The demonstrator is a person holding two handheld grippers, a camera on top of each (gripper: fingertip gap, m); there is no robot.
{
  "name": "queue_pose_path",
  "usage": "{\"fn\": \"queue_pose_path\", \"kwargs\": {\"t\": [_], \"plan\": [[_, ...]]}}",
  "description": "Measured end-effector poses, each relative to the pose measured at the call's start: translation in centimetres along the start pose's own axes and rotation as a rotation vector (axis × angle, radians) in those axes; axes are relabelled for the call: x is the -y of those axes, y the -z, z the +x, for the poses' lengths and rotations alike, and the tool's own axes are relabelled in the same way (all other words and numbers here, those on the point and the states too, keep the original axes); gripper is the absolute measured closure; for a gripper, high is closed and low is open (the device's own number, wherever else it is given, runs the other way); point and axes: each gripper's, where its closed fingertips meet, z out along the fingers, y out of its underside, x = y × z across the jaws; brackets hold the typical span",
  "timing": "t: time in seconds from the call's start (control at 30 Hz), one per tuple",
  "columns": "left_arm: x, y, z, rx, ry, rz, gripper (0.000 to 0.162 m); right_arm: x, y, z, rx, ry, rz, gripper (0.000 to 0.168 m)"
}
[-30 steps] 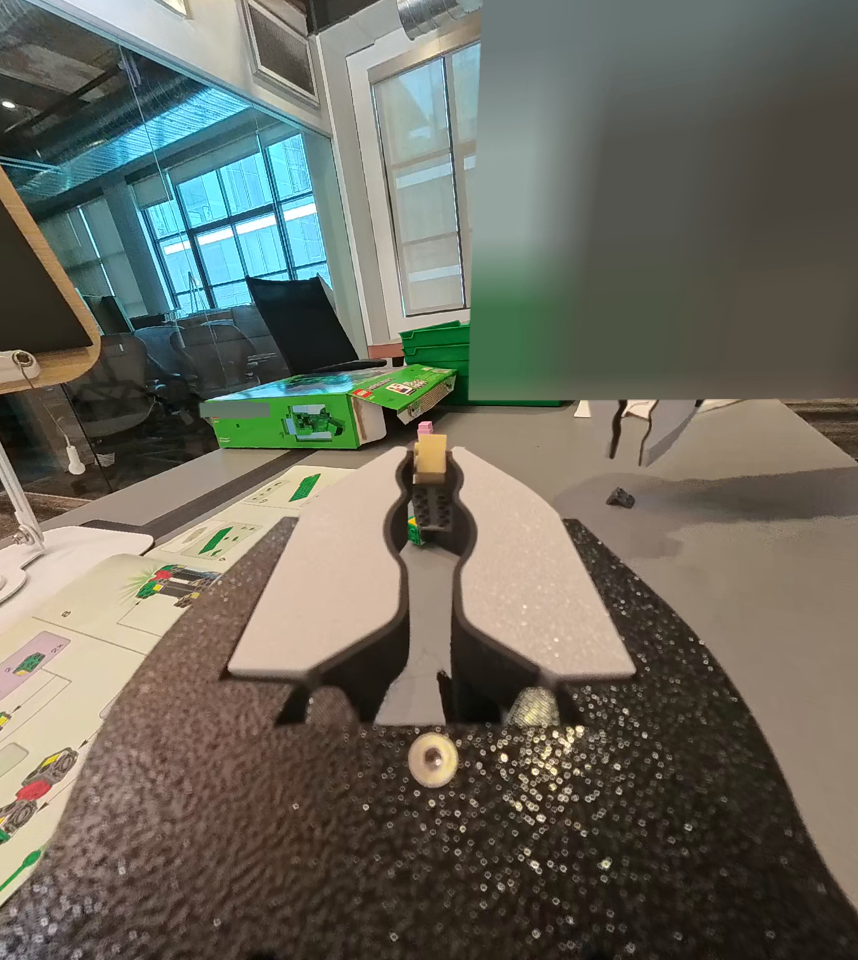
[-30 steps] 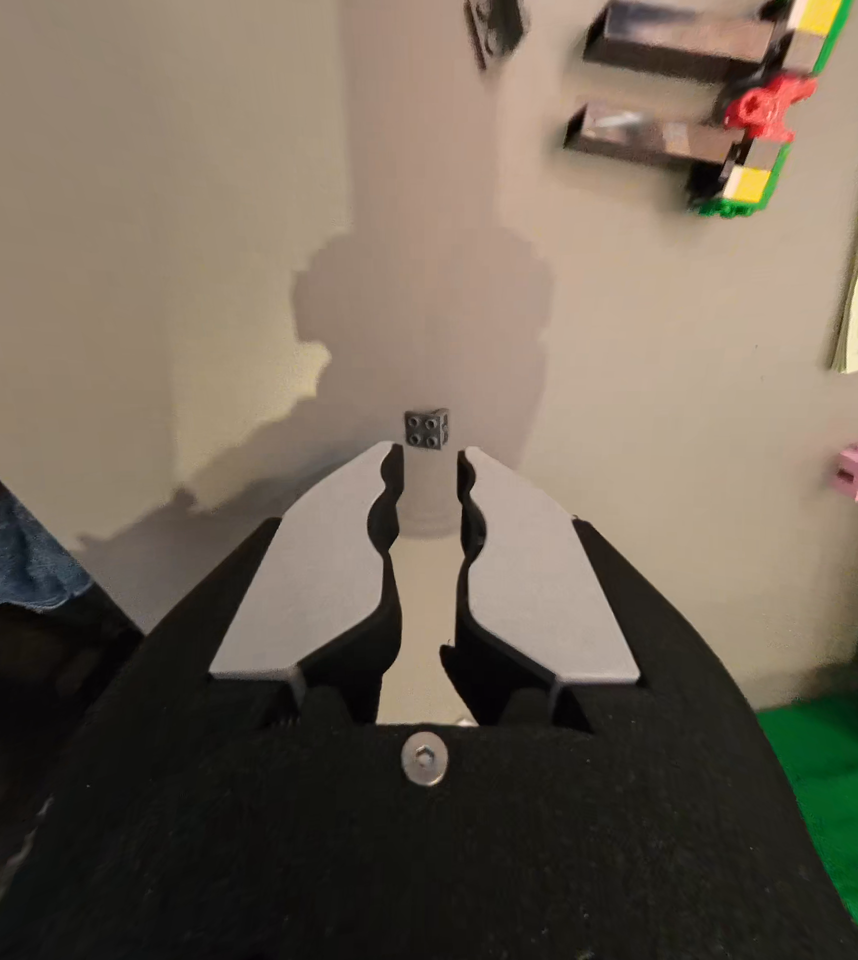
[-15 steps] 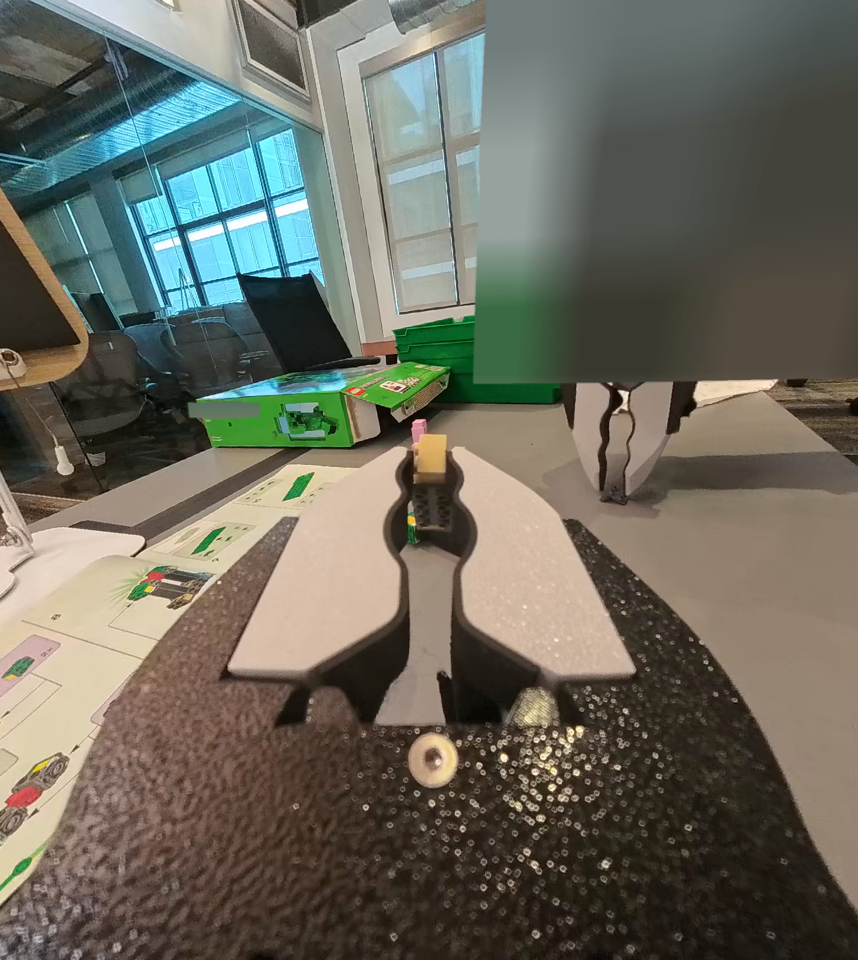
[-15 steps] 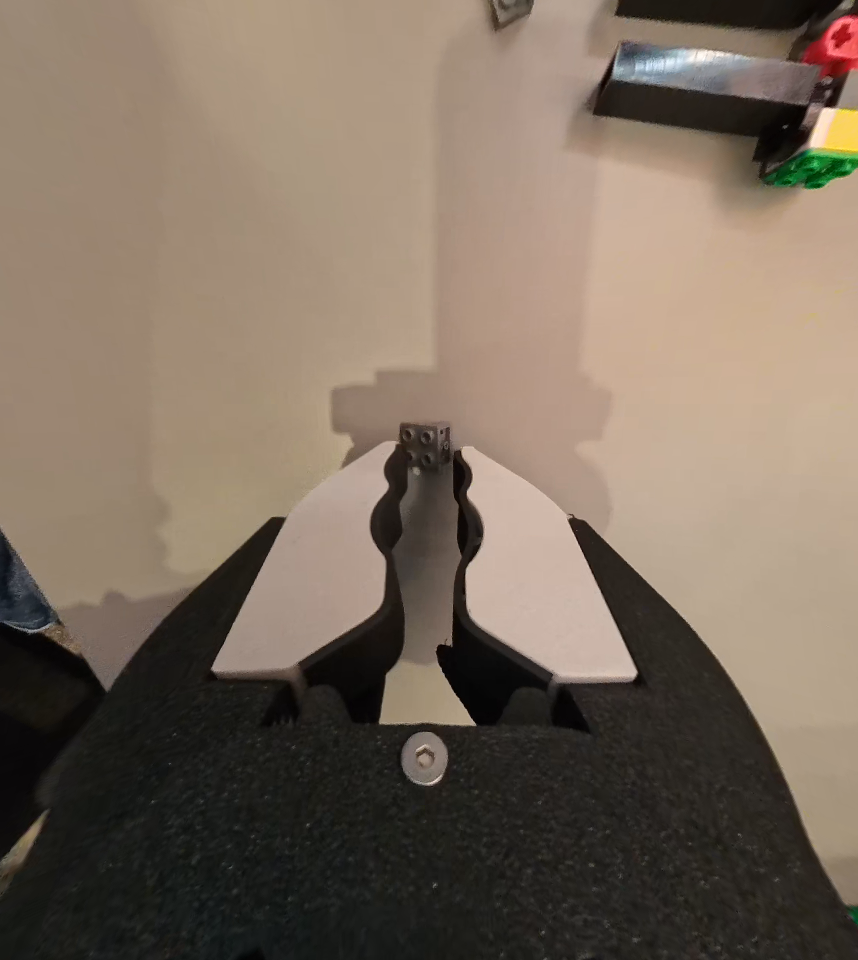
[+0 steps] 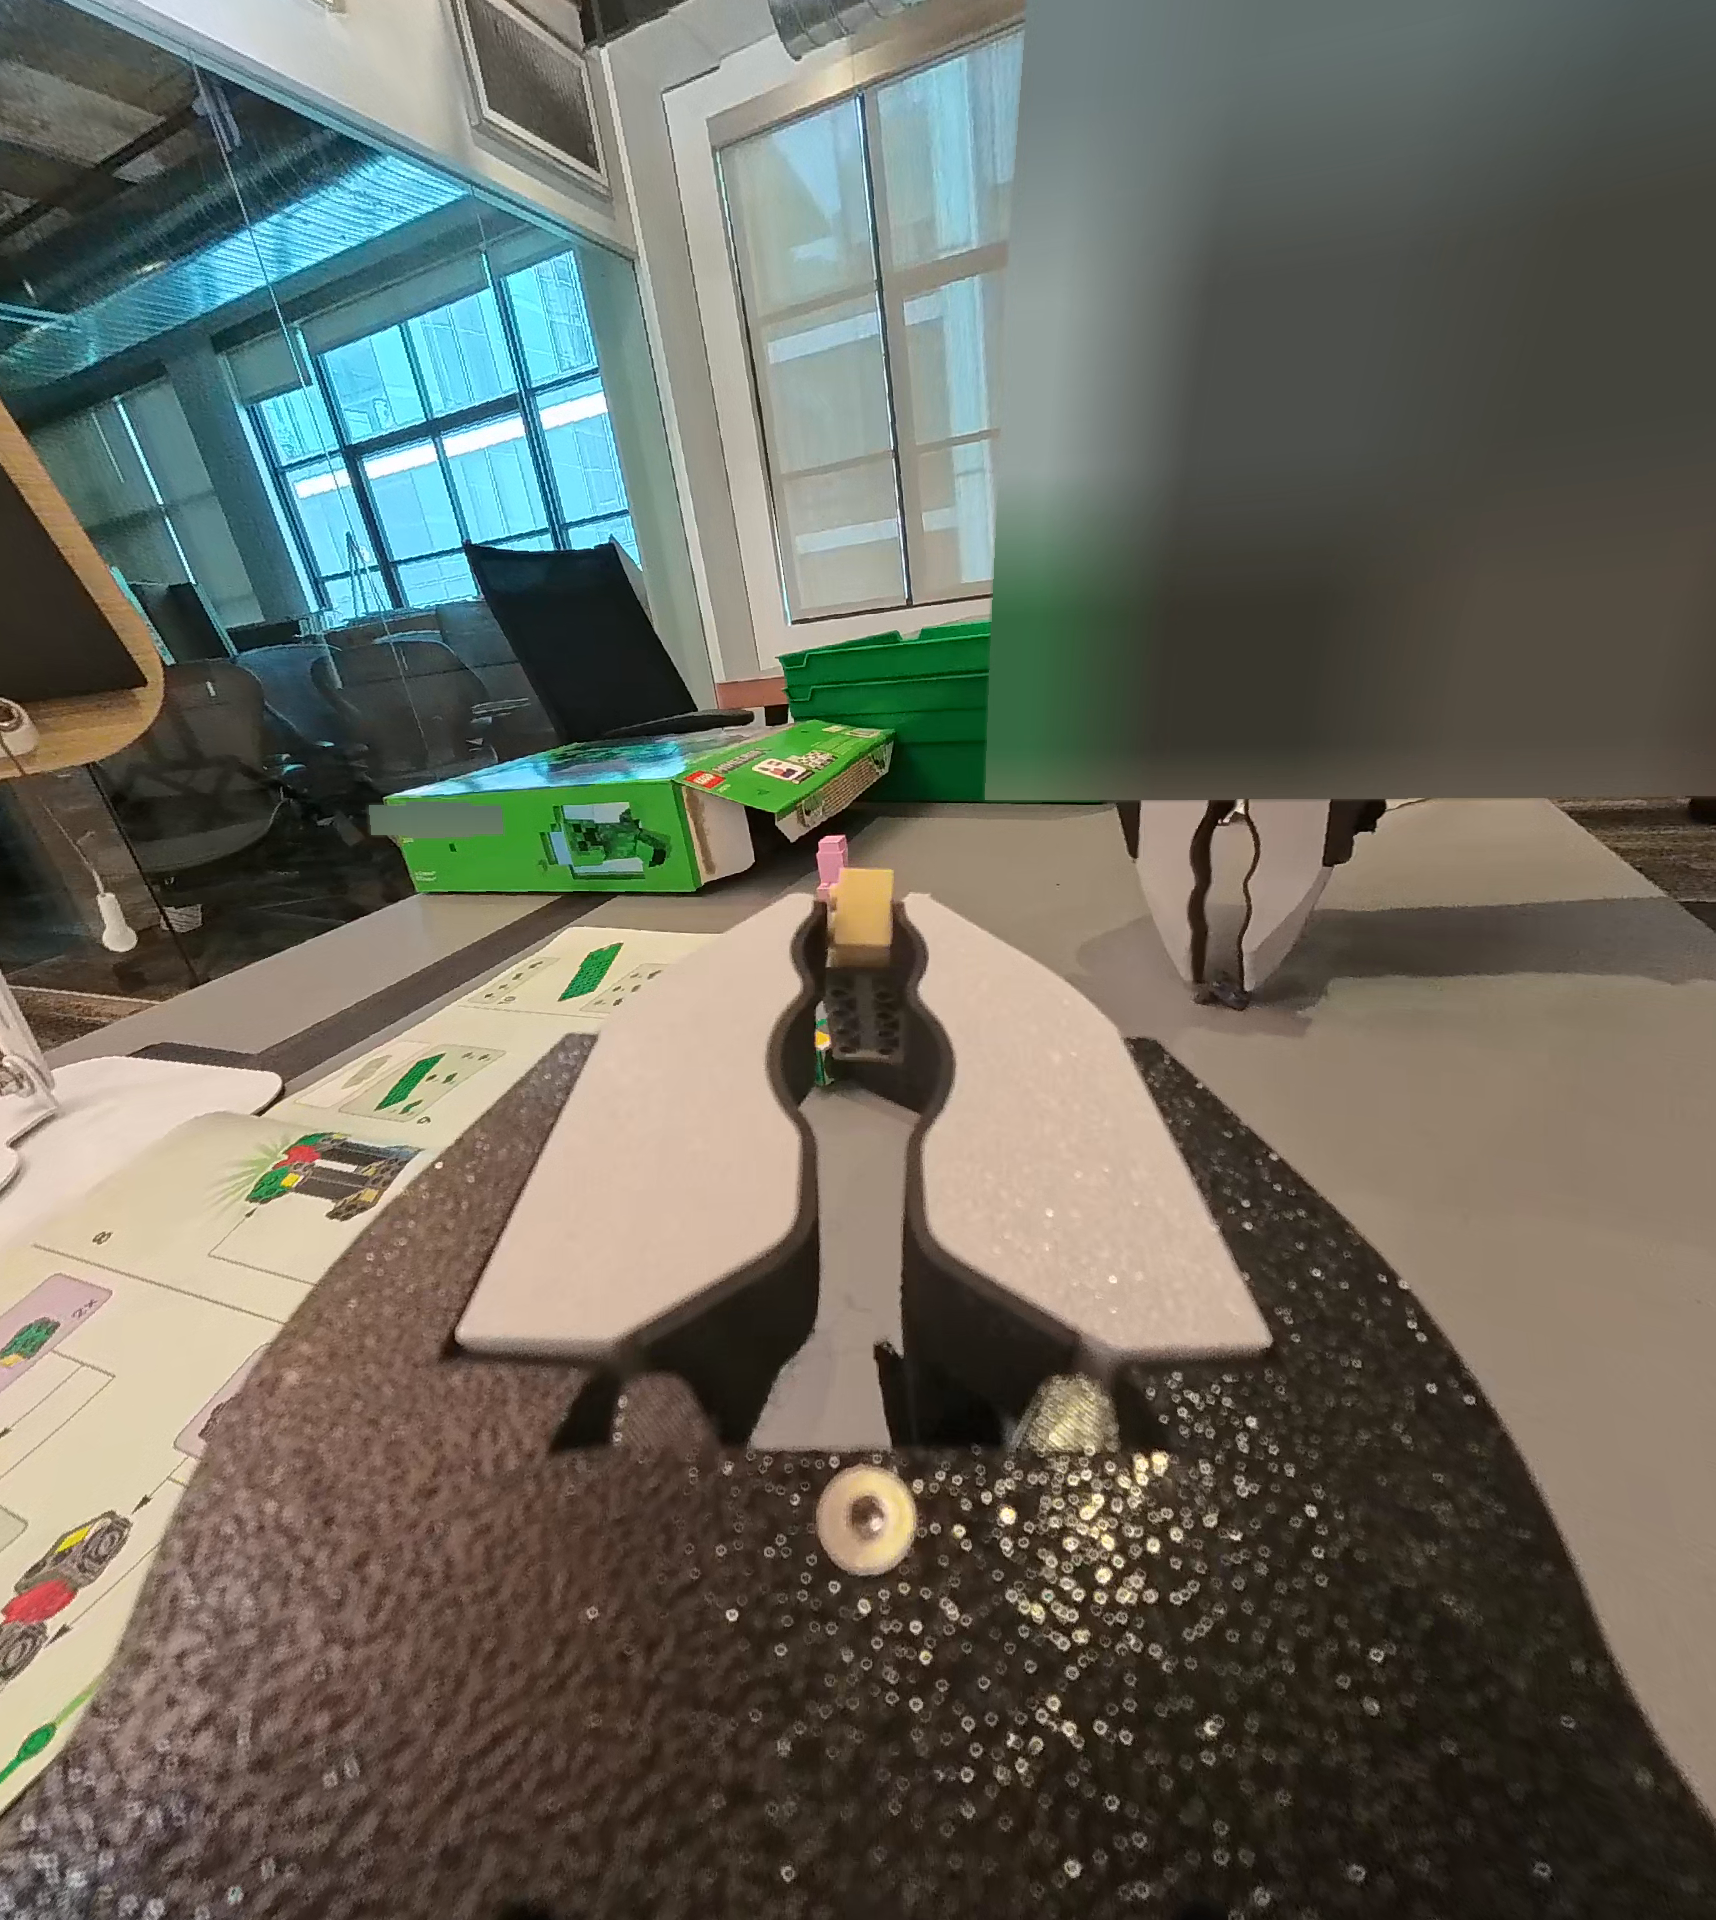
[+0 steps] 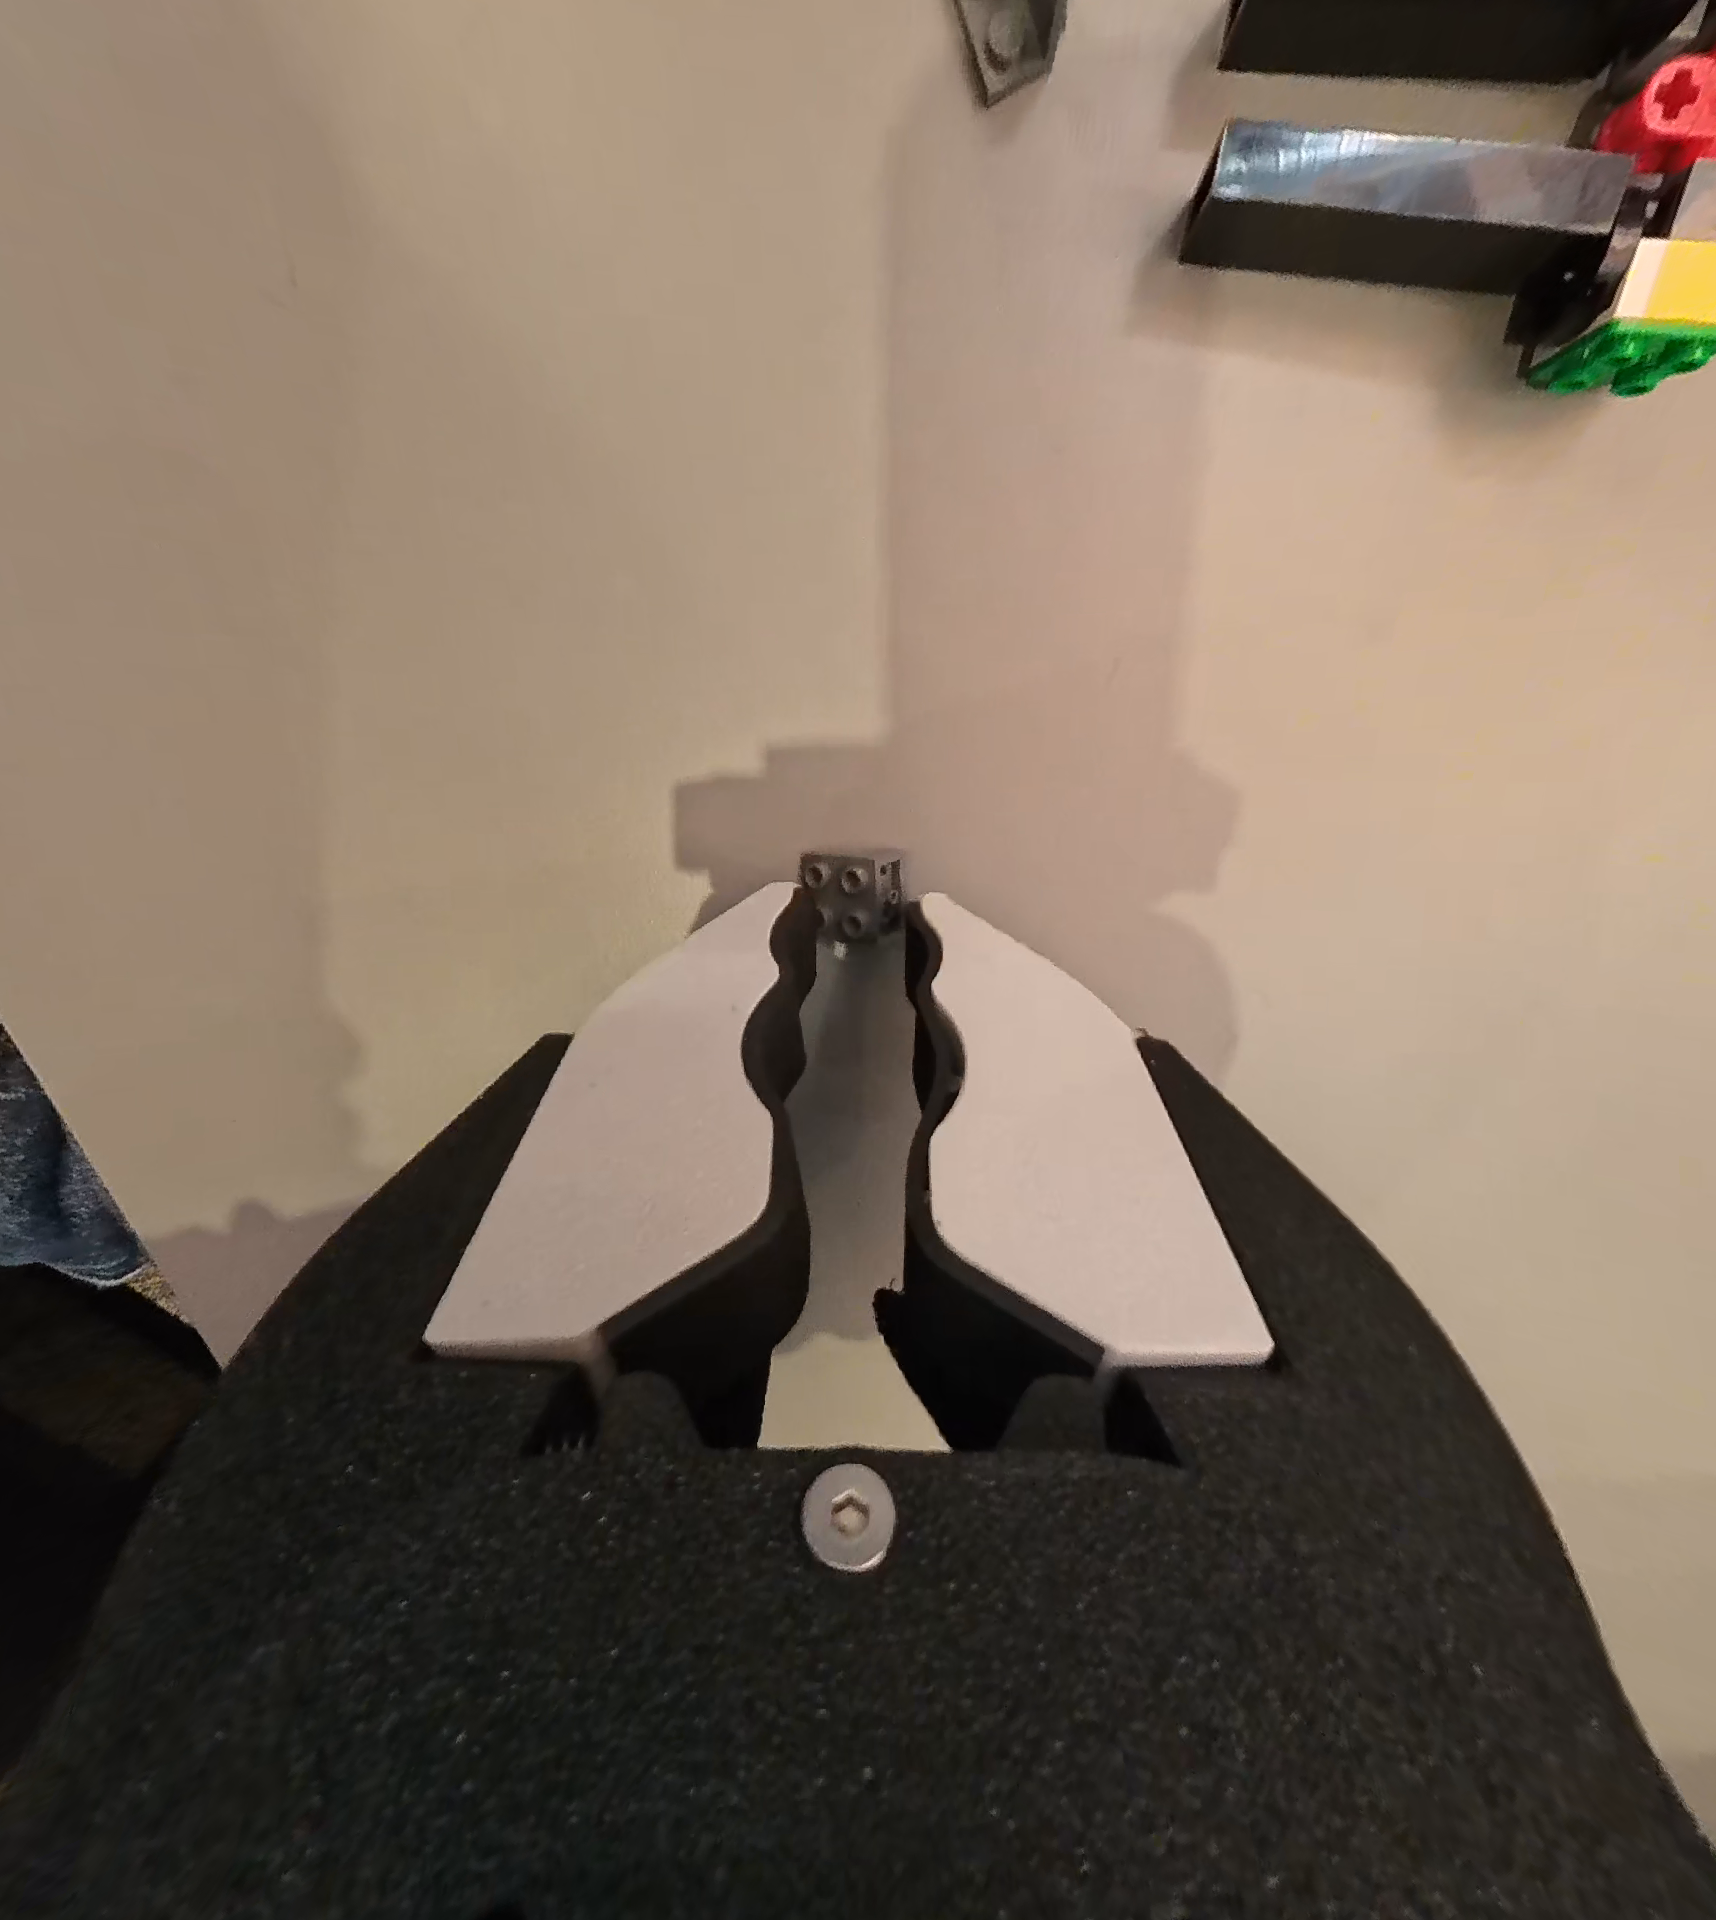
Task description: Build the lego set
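Note:
My left gripper (image 5: 859,920) is shut on a small lego assembly (image 5: 864,1013), a black studded brick with a tan brick at the tip and green below, held above the grey table (image 5: 1456,1195). In the right wrist view this assembly (image 6: 1701,275) shows red, yellow and green parts between the left gripper's black fingers (image 6: 1394,208). My right gripper (image 6: 854,904) points down at the table, its tips closed on a small dark grey studded brick (image 6: 849,894) that rests there. The right gripper (image 5: 1220,982) and the brick (image 5: 1220,997) also show in the left wrist view.
An open instruction booklet (image 5: 158,1299) lies at the left beside a white lamp base (image 5: 54,1112). A green set box (image 5: 605,831) and green bins (image 5: 885,675) stand at the back. A pink piece (image 5: 831,860) sits behind my left tips. A dark loose piece (image 6: 1010,42) lies farther out. The left gripper's tips are roughly 25 cm from the right gripper's.
My right gripper has come down over the small grey brick and its fingers have closed on it. The left gripper has held still with its assembly.

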Motion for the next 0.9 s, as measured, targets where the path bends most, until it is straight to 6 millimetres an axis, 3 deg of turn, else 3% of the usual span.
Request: {"fn": "queue_pose_path", "kwargs": {"t": [0.33,0.53,0.7,0.9], "plan": [[0.0,0.0,0.0,-0.003,0.001,-0.001,0.152,0.5,-0.2,-0.3,0.009,0.026,0.008,0.155],[0.0,0.0,0.0,-0.004,0.001,-0.001,0.152,0.6,-0.1,-0.4,0.028,-0.139,0.028,0.155],[0.0,0.0,0.1,-0.006,0.001,-0.001,0.152,0.0,0.8,0.0,-0.017,-0.156,0.084,0.155],[0.0,0.0,0.1,-0.007,0.002,-0.001,0.152,-0.6,0.7,-1.9,0.041,-0.111,0.096,0.157]]}}
